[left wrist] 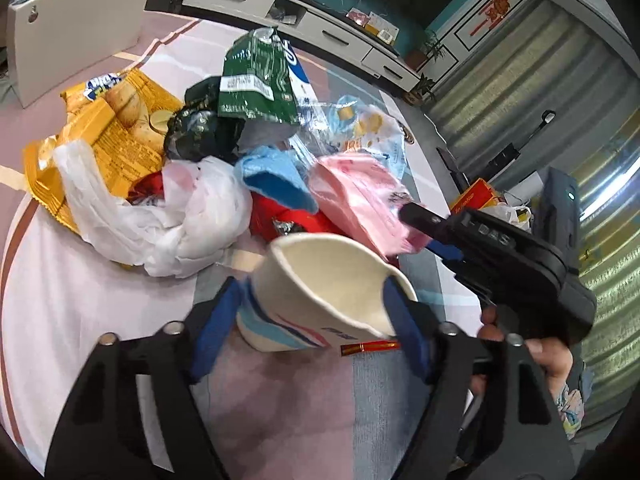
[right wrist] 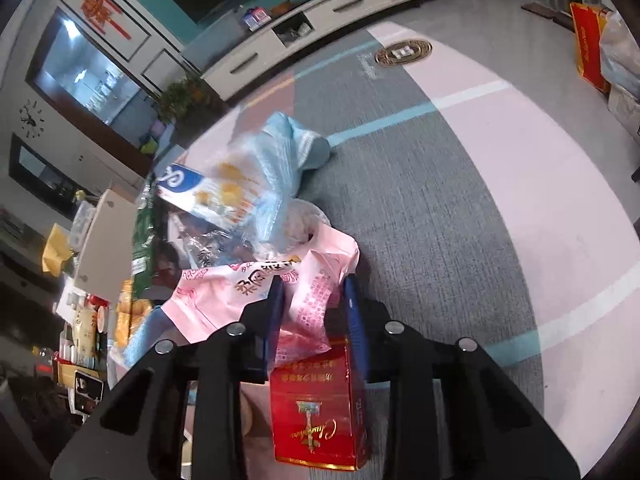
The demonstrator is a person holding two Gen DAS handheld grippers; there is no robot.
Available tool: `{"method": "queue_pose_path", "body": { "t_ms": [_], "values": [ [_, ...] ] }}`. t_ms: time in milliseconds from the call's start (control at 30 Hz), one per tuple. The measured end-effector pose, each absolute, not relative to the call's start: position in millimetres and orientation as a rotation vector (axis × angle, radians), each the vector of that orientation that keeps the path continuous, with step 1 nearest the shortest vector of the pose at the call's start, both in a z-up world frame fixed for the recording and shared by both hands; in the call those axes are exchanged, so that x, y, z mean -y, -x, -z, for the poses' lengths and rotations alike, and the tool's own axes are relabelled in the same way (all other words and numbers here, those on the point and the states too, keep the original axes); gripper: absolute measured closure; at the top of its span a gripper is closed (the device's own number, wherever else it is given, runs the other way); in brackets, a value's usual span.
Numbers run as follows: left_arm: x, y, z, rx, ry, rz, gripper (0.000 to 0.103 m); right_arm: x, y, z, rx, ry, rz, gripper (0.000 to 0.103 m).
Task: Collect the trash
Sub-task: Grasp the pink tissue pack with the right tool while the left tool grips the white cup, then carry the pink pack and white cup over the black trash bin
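The left gripper [left wrist: 316,312] has its blue pads pressed on the sides of a paper cup [left wrist: 320,292], which lies tilted on a striped pink, grey and white rug [left wrist: 80,312], its mouth facing up and right. The right gripper [right wrist: 314,312] pinches a crinkled pink wrapper [right wrist: 312,300] above a glossy red carton [right wrist: 318,404]. Behind the cup lies the trash heap: a soft white plastic bag [left wrist: 168,216], a yellow chip bag [left wrist: 116,136] and a green packet [left wrist: 256,80]. Beyond it runs a low white cabinet [left wrist: 304,12].
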State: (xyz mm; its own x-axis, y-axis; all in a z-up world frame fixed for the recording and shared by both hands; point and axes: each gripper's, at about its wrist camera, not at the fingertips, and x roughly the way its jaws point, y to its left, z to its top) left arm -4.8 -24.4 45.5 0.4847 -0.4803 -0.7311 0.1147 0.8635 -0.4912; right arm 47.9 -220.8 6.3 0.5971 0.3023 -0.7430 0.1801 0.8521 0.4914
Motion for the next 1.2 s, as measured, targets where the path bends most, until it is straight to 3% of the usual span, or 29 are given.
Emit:
{"method": "queue_pose_path", "body": {
  "t_ms": [67, 133, 300, 867, 1200],
  "values": [
    [24.4, 6.8, -46.3, -1.001, 0.403, 0.379, 0.046, 223.0, -38.4, -14.8, -0.915, -0.564, -0.079, 0.073],
    [20.8, 7.6, -48.7, -1.001, 0.416, 0.382, 0.073, 225.8, -33.7, -23.6, -0.888, -0.563, -0.084, 0.073],
    [20.7, 10.6, -54.8, -0.98, 0.413, 0.4, 0.091, 227.0, -22.0, -46.1, -0.824, -0.524, -0.083, 0.073],
    [27.5, 51.3, -121.2, -0.777, 0.422, 0.527, 0.093, 250.9, 26.4, -101.5, -0.655, -0.521, -0.073, 0.073],
    [96.6, 73.0, -150.5, -0.668, 0.345, 0.629, 0.093, 306.4, 80.2, -141.7, -0.477, -0.501, 0.155, 0.073]
  ]
}}
